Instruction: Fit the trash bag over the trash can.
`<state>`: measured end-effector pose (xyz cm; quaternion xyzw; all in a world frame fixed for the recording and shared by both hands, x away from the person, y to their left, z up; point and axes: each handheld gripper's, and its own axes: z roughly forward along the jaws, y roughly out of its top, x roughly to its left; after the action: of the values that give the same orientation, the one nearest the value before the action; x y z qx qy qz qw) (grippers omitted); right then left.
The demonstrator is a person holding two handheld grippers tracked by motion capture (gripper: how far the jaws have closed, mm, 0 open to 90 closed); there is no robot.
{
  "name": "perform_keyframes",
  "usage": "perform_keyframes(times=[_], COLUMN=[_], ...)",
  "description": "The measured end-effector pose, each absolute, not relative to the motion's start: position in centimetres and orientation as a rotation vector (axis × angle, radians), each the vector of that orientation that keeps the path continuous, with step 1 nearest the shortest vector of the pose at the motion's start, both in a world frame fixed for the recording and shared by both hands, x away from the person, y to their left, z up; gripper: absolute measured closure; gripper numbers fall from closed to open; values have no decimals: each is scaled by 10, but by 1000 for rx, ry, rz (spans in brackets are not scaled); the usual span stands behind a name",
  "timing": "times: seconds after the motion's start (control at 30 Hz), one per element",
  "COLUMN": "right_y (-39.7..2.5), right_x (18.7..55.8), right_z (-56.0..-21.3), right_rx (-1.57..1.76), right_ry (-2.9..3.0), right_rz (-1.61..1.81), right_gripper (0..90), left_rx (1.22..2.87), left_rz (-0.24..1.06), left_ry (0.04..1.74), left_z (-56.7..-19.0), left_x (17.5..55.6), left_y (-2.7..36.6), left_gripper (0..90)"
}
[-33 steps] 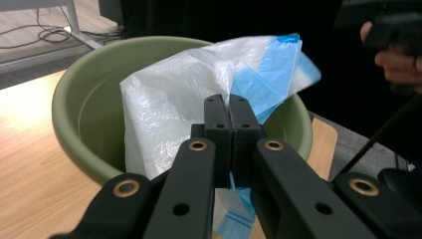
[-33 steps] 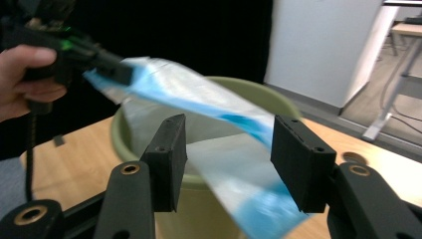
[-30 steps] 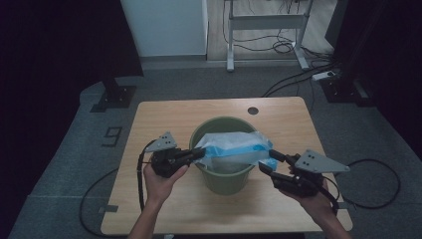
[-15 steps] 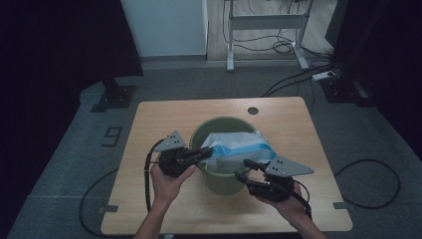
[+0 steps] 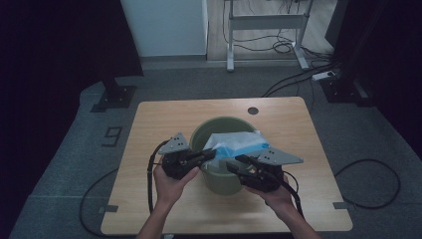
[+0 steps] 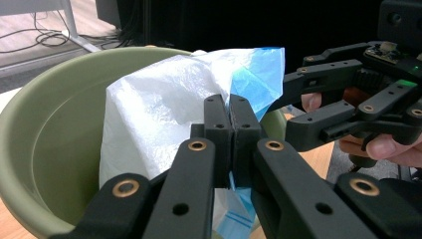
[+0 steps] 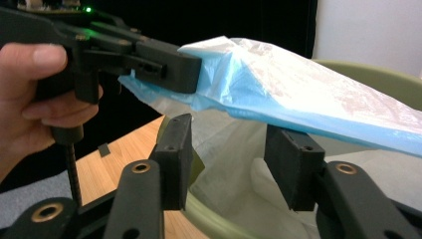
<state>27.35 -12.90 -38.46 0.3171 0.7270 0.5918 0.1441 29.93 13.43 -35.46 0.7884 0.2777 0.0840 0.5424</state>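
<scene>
A thin, crinkled white-and-blue plastic bag [image 6: 164,94], faintly glossy, sits clamped in the matt black plastic left gripper [image 6: 232,124], above a smooth, dull-green plastic bucket [image 6: 54,134] on a pale wood-grain table [image 5: 164,119].

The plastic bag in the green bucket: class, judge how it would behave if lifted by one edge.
The plastic bag is thin and crinkled, so it probably flops and drapes. The left tongs, shut on its edge, hold it up alone, suggesting it is light. It may slip; the right tongs stand open over the bucket rim.
</scene>
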Motion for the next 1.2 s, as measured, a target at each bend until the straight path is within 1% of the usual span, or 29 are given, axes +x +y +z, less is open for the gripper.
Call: perform_keyframes(times=[0.17, 0.37, 0.47, 0.63, 0.73, 1.1, 1.2], right_y=[-128, -129, -130, -131, -131, -132, -132], right_x=[279, 281, 282, 283, 283, 281, 280], right_z=[-384, -383, -382, -381, -381, -380, -381], right_rx=[937, 925, 916, 908, 897, 867, 859], right_ry=[2079, 2055, 2040, 2037, 2037, 2044, 2055], right_rz=[1740, 1767, 1793, 1798, 1786, 1763, 1739], right_gripper=[594, 709, 748, 851, 889, 894, 894], left_rx=[1871, 1869, 1869, 1858, 1845, 1808, 1804], left_rz=[195, 190, 182, 173, 164, 133, 136], left_ry=[655, 648, 644, 638, 637, 629, 622], left_z=[-355, -355, -355, -355, -354, -352, -350], left_x=[299, 298, 298, 299, 299, 300, 299], left_y=[133, 133, 132, 132, 133, 139, 140], left_gripper=[889, 889, 889, 888, 889, 883, 862])
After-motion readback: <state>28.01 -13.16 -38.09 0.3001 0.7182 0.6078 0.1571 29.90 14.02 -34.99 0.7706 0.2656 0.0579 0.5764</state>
